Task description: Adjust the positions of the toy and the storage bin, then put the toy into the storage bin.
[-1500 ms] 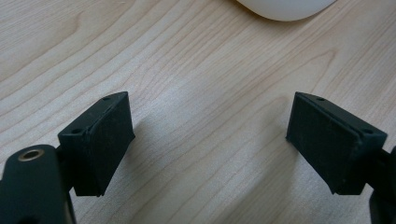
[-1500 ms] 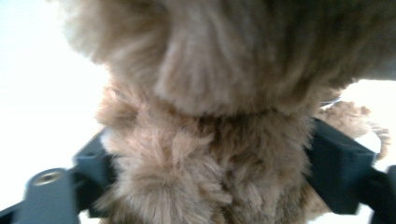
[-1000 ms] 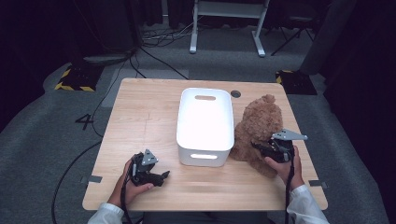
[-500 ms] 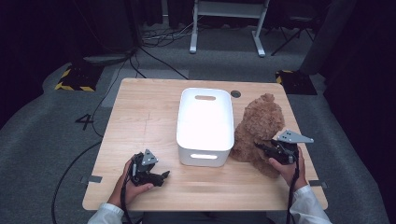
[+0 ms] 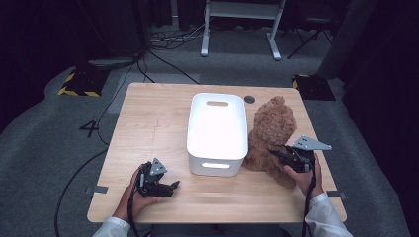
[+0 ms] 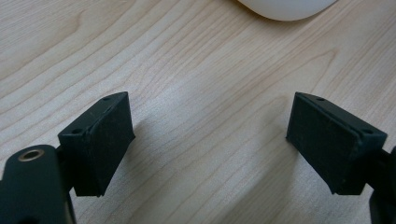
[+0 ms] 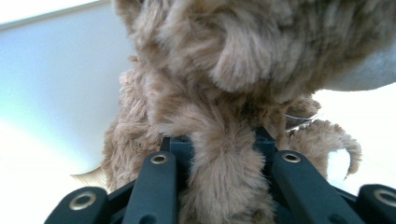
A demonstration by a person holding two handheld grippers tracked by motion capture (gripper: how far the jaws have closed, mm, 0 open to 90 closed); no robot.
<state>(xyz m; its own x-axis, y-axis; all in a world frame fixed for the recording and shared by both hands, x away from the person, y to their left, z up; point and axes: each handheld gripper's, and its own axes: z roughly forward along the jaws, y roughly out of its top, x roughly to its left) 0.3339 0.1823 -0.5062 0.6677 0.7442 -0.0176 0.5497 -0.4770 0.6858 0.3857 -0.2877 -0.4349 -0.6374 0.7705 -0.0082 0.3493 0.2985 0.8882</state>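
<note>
Wooden table [image 5: 148,123] holds fluffy brown teddy bear [image 5: 272,128].

Brown fuzzy teddy bear [image 5: 272,129] lying on table just beside white bin, limb pinched.

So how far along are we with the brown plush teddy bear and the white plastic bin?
Done: the right gripper has just been closing and now pinches a limb of the brown plush teddy bear. In hand: that grip; the bear sits on the wooden table. Left, likely: lifting it into the white plastic bin. The left gripper rests open.
</note>
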